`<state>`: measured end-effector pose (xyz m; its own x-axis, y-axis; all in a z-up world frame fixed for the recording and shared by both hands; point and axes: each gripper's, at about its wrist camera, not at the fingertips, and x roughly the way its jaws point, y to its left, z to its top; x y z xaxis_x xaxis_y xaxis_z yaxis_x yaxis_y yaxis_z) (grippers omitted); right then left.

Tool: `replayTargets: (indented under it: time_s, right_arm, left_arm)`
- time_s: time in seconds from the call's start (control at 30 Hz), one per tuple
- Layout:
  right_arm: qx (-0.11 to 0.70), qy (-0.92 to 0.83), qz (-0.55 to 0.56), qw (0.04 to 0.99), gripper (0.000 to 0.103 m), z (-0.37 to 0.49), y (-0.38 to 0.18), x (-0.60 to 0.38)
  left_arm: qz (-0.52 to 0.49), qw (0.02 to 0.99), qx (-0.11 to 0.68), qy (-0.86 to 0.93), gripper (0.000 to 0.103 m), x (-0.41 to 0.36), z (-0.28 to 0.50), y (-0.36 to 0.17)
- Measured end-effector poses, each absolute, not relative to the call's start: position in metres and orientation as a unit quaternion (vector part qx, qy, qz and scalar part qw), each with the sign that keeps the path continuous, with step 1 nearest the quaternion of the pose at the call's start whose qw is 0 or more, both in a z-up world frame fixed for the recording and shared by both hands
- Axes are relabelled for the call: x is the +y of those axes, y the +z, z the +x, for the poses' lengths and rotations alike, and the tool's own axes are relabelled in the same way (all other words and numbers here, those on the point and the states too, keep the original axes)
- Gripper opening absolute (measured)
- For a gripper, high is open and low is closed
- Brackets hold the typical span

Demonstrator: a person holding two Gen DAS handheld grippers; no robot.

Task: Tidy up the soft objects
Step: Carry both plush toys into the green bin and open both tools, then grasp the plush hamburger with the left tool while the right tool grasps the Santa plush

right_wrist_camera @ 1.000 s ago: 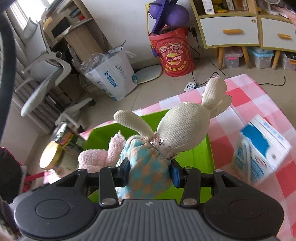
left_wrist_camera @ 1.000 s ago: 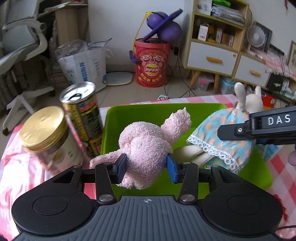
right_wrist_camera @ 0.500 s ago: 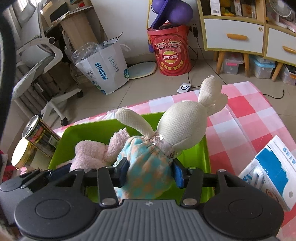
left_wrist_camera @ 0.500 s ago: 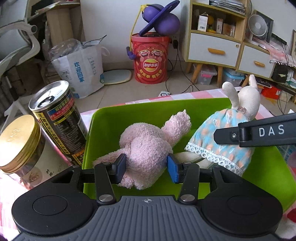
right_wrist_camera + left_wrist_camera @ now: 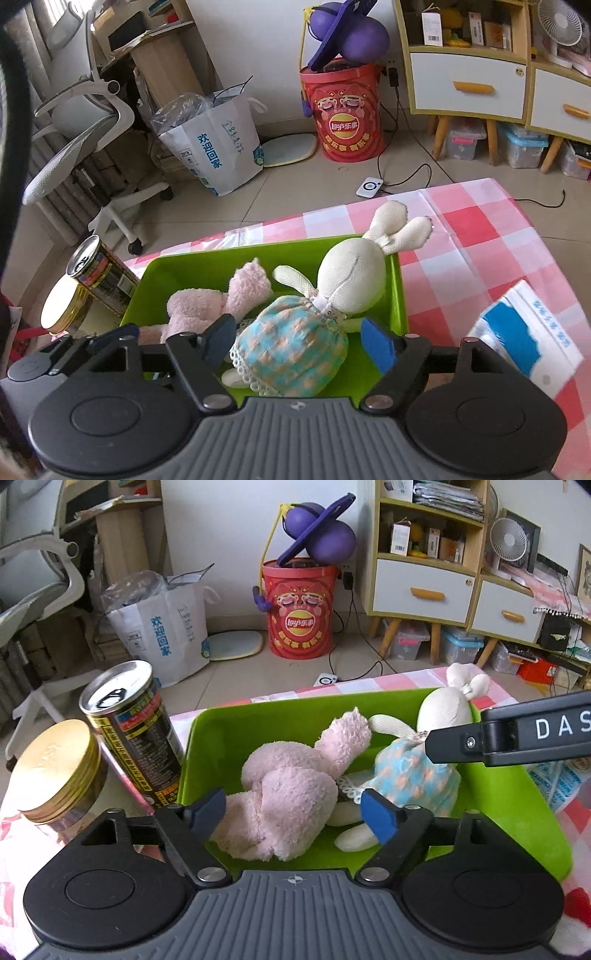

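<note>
Both toys lie in the green bin [image 5: 229, 734]: pink bunny [image 5: 288, 786] at its left, dressed rabbit [image 5: 306, 332] at its right. Left tongs [image 5: 293, 816] and right tongs [image 5: 299, 339] have just been opening, wide around them.

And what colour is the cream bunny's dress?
The cream bunny's dress is light blue with peach spots and white lace trim, clearest in the right wrist view.

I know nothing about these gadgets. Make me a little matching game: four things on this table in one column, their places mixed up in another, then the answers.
1. fluffy pink plush toy
2. cream rabbit doll in a blue dress
3. dark printed drink can
4. blue and white carton

a. outside the green plastic tray, at its left
b. between the left gripper's open jaws
c. on the checked cloth, right of the tray
d. between the right gripper's open jaws

Pairs: 1-b, 2-d, 3-a, 4-c
</note>
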<state>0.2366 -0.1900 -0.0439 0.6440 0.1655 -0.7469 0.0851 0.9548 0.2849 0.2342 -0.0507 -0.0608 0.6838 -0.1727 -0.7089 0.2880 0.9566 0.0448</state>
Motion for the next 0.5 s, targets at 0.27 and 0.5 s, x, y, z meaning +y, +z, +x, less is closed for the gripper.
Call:
replayTargets:
  time_s: [0.27,0.5]
  right_arm:
    - [0.416,0.021,0.133,0.899,0.067,0.206,-0.023,-0.192]
    - [0.41,0.025,0.135,0.902,0.073,0.172,0.0,-0.197]
  left_arm:
    - [0.07,0.917,0.373,-0.118,0.09,-0.038,0.207,-0.042]
    - [0.058,0.923,0.365,-0.103,0.097,-0.016,0.175,-0.02]
